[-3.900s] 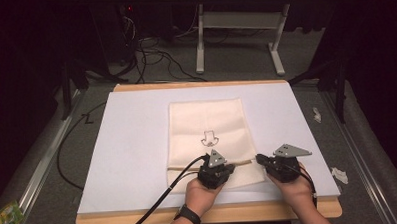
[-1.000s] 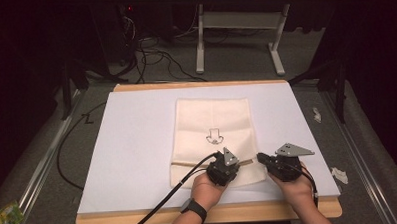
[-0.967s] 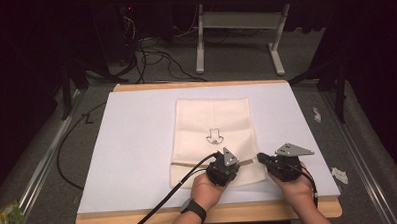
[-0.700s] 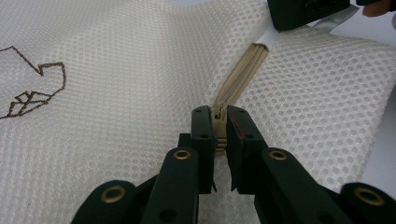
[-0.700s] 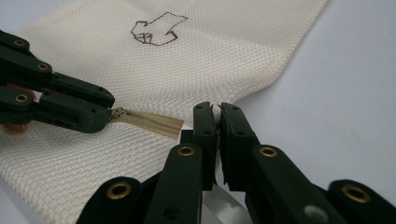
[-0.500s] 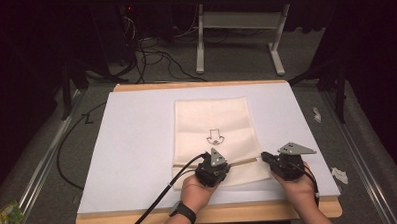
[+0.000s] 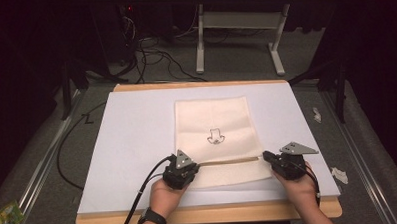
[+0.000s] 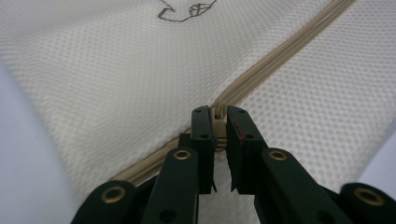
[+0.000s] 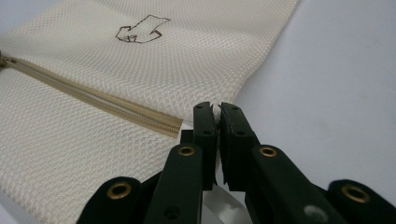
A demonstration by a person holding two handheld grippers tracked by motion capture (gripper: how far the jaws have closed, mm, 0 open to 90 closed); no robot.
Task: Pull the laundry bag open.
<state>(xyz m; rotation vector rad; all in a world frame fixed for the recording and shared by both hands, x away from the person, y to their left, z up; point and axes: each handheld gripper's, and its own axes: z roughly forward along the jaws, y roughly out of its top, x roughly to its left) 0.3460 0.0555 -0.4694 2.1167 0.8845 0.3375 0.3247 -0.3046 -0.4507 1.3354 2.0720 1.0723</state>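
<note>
Left gripper (image 8: 218, 126): pinching the zipper pull (image 8: 219, 122).
Right gripper (image 9: 218, 122): clamping the mesh bag (image 9: 93, 93) edge.
Advice: keep fabric taut, pull along the zipper (image 9: 93, 105).

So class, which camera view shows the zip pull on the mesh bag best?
The left gripper view: the zip pull sits close up between the left gripper's shut jaws. The high view shows the zip as a thin line, the right gripper view its end.

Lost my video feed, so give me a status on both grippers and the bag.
Left gripper shut on zipper pull. Right gripper shut on mesh bag edge, zipper's far end. Bag flat on white mat. Nothing in the way.
</note>
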